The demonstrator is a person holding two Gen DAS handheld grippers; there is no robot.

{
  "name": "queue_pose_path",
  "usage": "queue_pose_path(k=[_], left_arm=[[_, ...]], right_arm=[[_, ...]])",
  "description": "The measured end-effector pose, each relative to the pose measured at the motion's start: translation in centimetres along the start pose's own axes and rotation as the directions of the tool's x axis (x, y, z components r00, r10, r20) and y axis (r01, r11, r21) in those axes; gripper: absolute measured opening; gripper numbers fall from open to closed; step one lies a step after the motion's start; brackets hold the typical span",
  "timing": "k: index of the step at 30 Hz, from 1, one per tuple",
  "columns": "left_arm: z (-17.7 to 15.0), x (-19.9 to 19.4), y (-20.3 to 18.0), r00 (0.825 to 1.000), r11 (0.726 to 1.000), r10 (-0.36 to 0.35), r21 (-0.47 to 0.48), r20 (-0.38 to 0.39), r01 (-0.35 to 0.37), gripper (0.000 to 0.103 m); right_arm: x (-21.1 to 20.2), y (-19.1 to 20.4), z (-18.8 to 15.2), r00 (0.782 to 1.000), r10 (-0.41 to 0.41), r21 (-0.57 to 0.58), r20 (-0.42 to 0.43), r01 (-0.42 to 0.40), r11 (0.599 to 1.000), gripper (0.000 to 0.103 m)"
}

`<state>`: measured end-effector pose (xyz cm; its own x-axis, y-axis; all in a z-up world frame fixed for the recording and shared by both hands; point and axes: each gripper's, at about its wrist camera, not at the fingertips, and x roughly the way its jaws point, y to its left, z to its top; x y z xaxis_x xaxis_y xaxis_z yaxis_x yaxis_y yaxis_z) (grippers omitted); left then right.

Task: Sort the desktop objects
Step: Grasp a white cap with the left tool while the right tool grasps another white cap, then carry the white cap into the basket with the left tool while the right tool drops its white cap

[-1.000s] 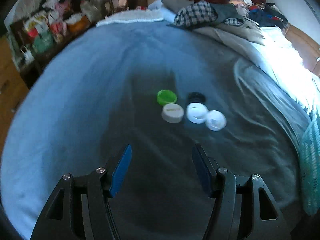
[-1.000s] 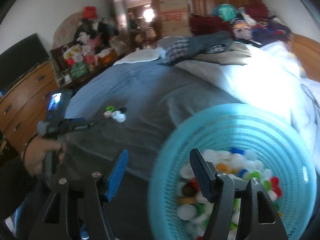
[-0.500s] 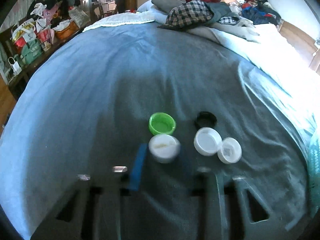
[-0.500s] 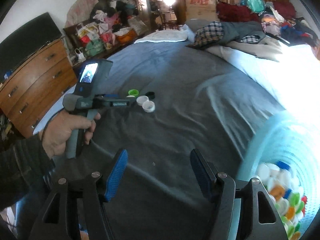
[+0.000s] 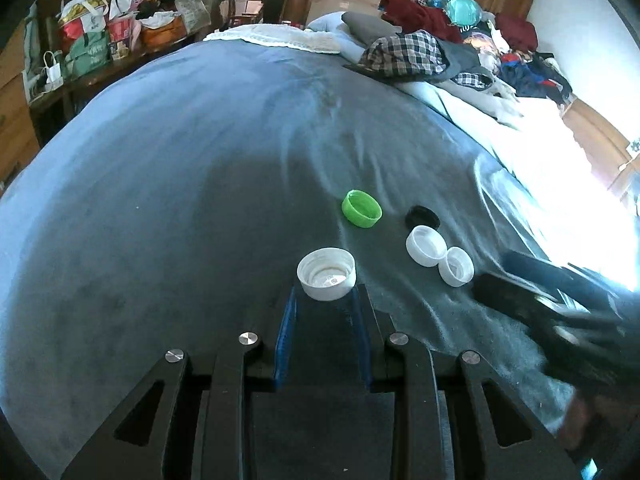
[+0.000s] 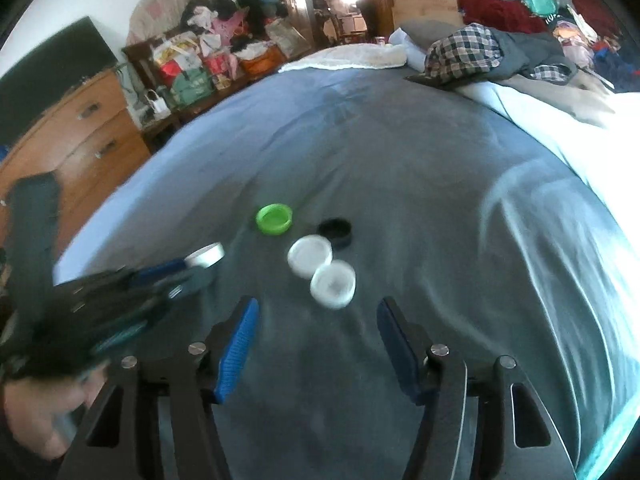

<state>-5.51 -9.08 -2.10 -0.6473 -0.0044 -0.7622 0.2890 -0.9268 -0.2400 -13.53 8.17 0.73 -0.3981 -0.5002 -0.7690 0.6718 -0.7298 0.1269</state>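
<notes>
Several bottle caps lie on a blue-grey bedspread (image 5: 160, 184). My left gripper (image 5: 325, 292) is shut on a large white cap (image 5: 326, 268), held open side up at its fingertips; it also shows in the right wrist view (image 6: 206, 255). Beyond it lie a green cap (image 5: 361, 208), a black cap (image 5: 422, 217) and two white caps (image 5: 426, 245) (image 5: 456, 266). My right gripper (image 6: 318, 312) is open and empty, just short of the nearest white cap (image 6: 333, 283), with the other white cap (image 6: 310, 256), green cap (image 6: 274, 219) and black cap (image 6: 336, 231) farther off.
Piled clothes and a plaid shirt (image 5: 404, 54) lie at the far end of the bed. Bags crowd a shelf (image 6: 188, 68) beside a wooden dresser (image 6: 80, 132) on the left. A teal basket rim (image 6: 616, 448) shows at the lower right.
My left gripper closed on the large white cap and lifted it away from the green cap. My right gripper swung left from the teal basket to the caps.
</notes>
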Motion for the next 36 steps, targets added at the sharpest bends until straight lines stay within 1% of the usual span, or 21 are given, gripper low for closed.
queue_pose_path(k=[4,5,6,7,8,9,10,12,14,17,20,23,27,31,34,36], left_arm=[[-0.2,0.0,-0.2,1.0,1.0,-0.001,0.009,0.002,0.001,0.023],[-0.1,0.1,-0.2,1.0,1.0,-0.004,0.006,0.002,0.004,0.023],[-0.1,0.0,-0.1,1.0,1.0,-0.006,0.005,0.003,0.006,0.023],[-0.1,0.0,0.0,1.0,1.0,-0.006,0.006,0.004,0.006,0.023],[0.0,-0.1,-0.1,1.0,1.0,-0.003,0.009,0.007,0.003,0.023],[0.0,-0.2,-0.2,1.0,1.0,0.0,0.012,0.011,0.0,0.022],[-0.1,-0.4,-0.4,1.0,1.0,0.004,0.019,0.016,-0.004,0.018],[-0.1,-0.9,-0.7,1.0,0.999,0.009,0.031,0.022,-0.01,0.018],[-0.2,-1.8,-1.0,0.999,0.999,0.004,0.033,0.034,-0.005,0.018],[-0.5,-3.7,-2.1,0.998,0.998,0.0,0.056,0.057,-0.003,0.018],[-1.1,-6.0,-3.7,0.997,0.997,-0.017,0.081,0.075,0.011,0.018],[-1.5,-8.3,-5.6,0.995,0.994,-0.041,0.101,0.094,0.031,0.018],[-1.7,-11.4,-9.4,0.988,0.985,-0.084,0.159,0.133,0.063,0.018],[-1.5,-13.9,-14.6,0.977,0.963,-0.141,0.252,0.161,0.098,0.018],[-1.3,-14.8,-17.9,0.968,0.939,-0.184,0.32,0.169,0.123,0.018],[-0.9,-14.6,-18.8,0.967,0.934,-0.185,0.339,0.176,0.117,0.018]], right_arm=[[2.7,0.1,0.5,0.999,-0.018,-0.044,-0.042,0.017,0.999,0.066],[3.3,0.0,0.4,0.999,-0.018,-0.045,-0.05,0.016,0.999,0.063],[3.8,-0.3,0.3,0.998,-0.02,-0.037,-0.063,0.017,0.999,0.058],[3.8,-0.5,0.2,0.998,-0.022,-0.024,-0.057,0.02,1.0,0.05],[3.6,-0.8,0.1,0.998,-0.019,-0.013,-0.052,0.018,1.0,0.032],[3.4,-1.0,0.1,0.999,-0.01,-0.002,-0.05,0.01,1.0,0.032],[2.8,-1.0,0.0,0.999,-0.005,0.007,-0.041,0.005,1.0,0.032],[1.3,-0.7,-0.4,1.0,0.004,0.011,-0.024,-0.004,1.0,0.032],[-1.4,0.0,-1.2,1.0,0.031,0.021,0.003,-0.031,0.999,0.032],[-5.6,1.4,-2.6,0.997,0.061,0.004,0.04,-0.061,0.998,0.033],[-9.4,2.4,-4.4,0.995,0.081,-0.009,0.063,-0.081,0.997,0.033],[-12.8,2.3,-5.8,0.993,0.079,-0.019,0.086,-0.078,0.997,0.033],[-17.4,0.8,-6.7,0.989,0.032,-0.012,0.146,-0.031,0.999,0.033],[-21.8,-1.7,-7.3,0.977,-0.046,0.024,0.207,0.042,0.999,0.033],[-24.4,-4.1,-8.0,0.967,-0.103,0.073,0.234,0.089,0.993,0.033],[-25.8,-5.5,-8.8,0.961,-0.133,0.111,0.242,0.108,0.988,0.033]])
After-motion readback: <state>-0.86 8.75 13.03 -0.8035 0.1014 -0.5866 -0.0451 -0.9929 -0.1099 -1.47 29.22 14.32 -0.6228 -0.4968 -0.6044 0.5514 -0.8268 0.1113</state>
